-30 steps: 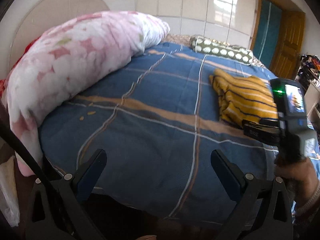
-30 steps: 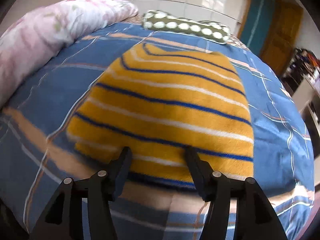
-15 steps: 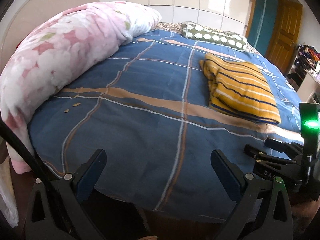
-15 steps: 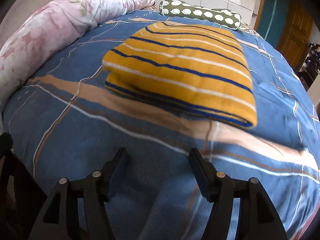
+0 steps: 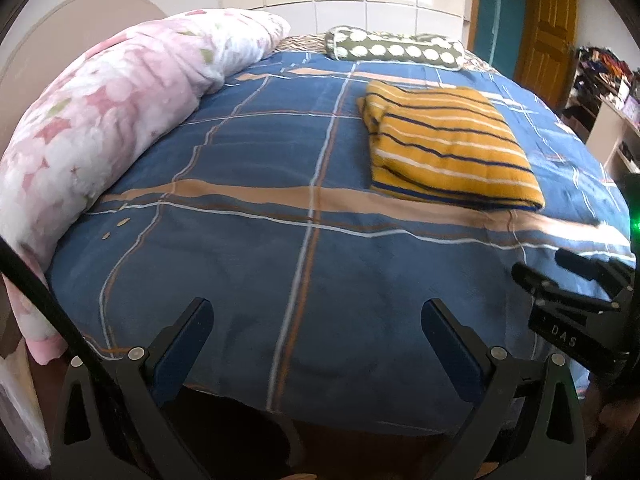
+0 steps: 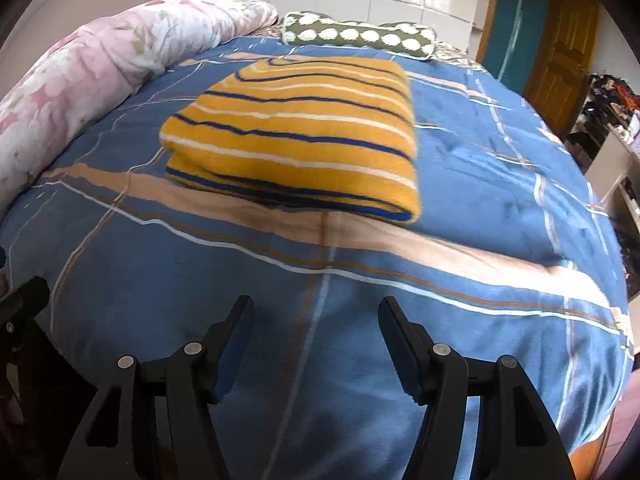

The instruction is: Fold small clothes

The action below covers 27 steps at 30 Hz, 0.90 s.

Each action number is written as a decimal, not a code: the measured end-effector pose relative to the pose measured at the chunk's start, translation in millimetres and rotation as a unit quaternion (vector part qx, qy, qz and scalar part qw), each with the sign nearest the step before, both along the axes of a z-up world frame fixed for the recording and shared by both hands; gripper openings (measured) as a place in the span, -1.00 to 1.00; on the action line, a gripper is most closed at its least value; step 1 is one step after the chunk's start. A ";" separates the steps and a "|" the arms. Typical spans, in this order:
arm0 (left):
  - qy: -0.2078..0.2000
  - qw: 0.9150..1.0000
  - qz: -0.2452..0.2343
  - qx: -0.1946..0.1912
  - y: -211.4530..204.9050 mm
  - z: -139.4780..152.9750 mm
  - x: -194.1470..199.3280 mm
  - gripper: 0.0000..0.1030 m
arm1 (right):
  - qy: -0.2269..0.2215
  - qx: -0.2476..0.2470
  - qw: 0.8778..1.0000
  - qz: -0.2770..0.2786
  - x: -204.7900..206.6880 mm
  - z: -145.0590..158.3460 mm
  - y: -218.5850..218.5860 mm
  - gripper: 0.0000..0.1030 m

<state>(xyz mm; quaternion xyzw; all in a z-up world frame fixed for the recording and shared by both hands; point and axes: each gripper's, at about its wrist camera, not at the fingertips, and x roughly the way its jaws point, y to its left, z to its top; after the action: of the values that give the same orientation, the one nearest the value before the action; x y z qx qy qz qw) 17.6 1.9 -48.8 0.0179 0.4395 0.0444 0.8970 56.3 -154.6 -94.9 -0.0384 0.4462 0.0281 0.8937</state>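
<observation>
A yellow garment with blue and white stripes (image 5: 448, 144) lies folded in a flat rectangle on the blue plaid bedspread (image 5: 248, 248), right of the bed's middle. It also shows in the right wrist view (image 6: 296, 136), ahead of the fingers. My left gripper (image 5: 316, 312) is open and empty over the bed's near edge. My right gripper (image 6: 316, 312) is open and empty over the near part of the bed, well short of the garment. The right gripper's body shows at the right edge of the left wrist view (image 5: 576, 312).
A rolled pink floral quilt (image 5: 112, 120) runs along the bed's left side. A green dotted bolster pillow (image 5: 396, 48) lies at the far end. A wooden door (image 5: 548, 28) and cluttered shelves (image 5: 608, 88) stand to the right.
My right gripper has let go of the folded garment and pulled back toward the bed's near edge. My left gripper has drawn back a little. The garment stays folded.
</observation>
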 end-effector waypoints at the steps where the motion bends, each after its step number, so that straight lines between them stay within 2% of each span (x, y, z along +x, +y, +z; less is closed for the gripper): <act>1: 0.003 1.000 -0.002 0.003 -3.1 -1.1 0.7 1.00 | -0.005 -0.008 1.000 -0.004 -1.3 -0.1 -2.5 0.34; 8: 0.027 0.999 -0.018 0.012 -22.9 -14.0 6.6 1.00 | -0.011 -0.016 1.000 -0.019 -3.5 -4.4 -18.0 0.36; 17: 0.074 0.996 -0.027 0.032 -34.9 -56.4 17.7 1.00 | -0.004 -0.005 0.999 -0.045 -1.8 -11.3 -35.6 0.42; 27: 0.066 0.997 -0.025 0.011 -31.7 -61.3 15.2 1.00 | 0.002 -0.010 0.999 -0.054 1.0 -17.2 -35.6 0.52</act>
<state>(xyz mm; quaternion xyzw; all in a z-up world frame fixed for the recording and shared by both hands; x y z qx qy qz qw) 32.8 -29.9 -110.1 0.0415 0.4967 0.0253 0.8666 57.3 -190.2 -112.1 -0.0237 0.4494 -0.0245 0.8927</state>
